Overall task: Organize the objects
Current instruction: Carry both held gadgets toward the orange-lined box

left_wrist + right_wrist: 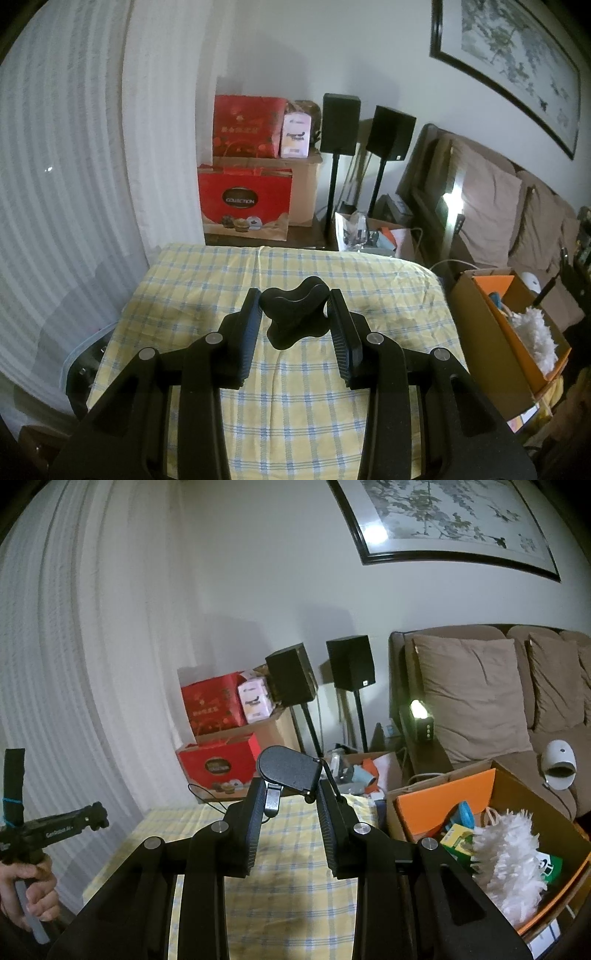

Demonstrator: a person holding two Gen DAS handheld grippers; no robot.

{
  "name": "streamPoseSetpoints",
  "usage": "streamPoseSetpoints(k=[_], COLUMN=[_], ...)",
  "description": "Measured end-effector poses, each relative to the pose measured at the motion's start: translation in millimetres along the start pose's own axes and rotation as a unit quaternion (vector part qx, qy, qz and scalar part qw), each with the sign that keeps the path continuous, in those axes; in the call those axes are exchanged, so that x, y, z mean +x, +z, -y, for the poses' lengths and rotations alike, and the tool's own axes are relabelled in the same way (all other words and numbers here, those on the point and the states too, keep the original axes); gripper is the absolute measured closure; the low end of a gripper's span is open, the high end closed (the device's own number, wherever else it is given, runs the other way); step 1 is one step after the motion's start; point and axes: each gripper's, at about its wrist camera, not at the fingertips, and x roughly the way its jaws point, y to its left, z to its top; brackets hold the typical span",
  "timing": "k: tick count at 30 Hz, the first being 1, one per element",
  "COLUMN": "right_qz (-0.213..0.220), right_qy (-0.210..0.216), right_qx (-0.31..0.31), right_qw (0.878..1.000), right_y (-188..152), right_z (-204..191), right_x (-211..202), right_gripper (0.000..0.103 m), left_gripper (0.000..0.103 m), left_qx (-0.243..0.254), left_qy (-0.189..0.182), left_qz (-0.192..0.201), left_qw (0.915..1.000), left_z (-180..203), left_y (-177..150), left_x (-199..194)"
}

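My left gripper (293, 297) has its jaws clamped on a black knob (293, 317) with rounded lobes. The knob sits between the two pads near their tips, one lobe against each pad, and hangs above the worktop (207, 280), which is covered in a yellow and blue checked cloth. I cannot tell whether the knob's lower lobe touches the cloth.

My right gripper (290, 786) has its jaws clamped on a flat black case (290, 768) with one rounded end. The case lies across the pad tips, tilted, with a small metal tab (272, 799) hanging below it and a thin black cord (207, 797) trailing off to the left. It is held up above the far edge of the checked worktop.

To the right of the worktop stands an open cardboard box (524, 786) with an orange liner, holding a white fluffy duster (506, 860) and small coloured packets. At the left edge of the right wrist view, a hand (31, 893) grips the handle of my other gripper.
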Motion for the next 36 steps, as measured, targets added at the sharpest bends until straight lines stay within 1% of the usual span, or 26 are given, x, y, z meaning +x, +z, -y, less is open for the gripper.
streamPoseSetpoints(k=[16,36], right_qz=[0.002,0.008], right_qy=[-0.009,-0.02], right_qx=[0.005,0.019], right_qw=[1.0,1.0], right_y=[3.9,8.6], right_z=[8.0,24.6], right_x=[-1.4,-9.2], right_gripper=[0.075,0.075], left_gripper=[0.07,0.07], left_qx=[0.01,0.031], left_qy=[-0.01,-0.034], left_qz=[0.006,0.012], left_qw=[0.9999,0.9989], left_z=[11.3,42.9], left_y=[4.6,9.9], left_x=[0.2,-0.1])
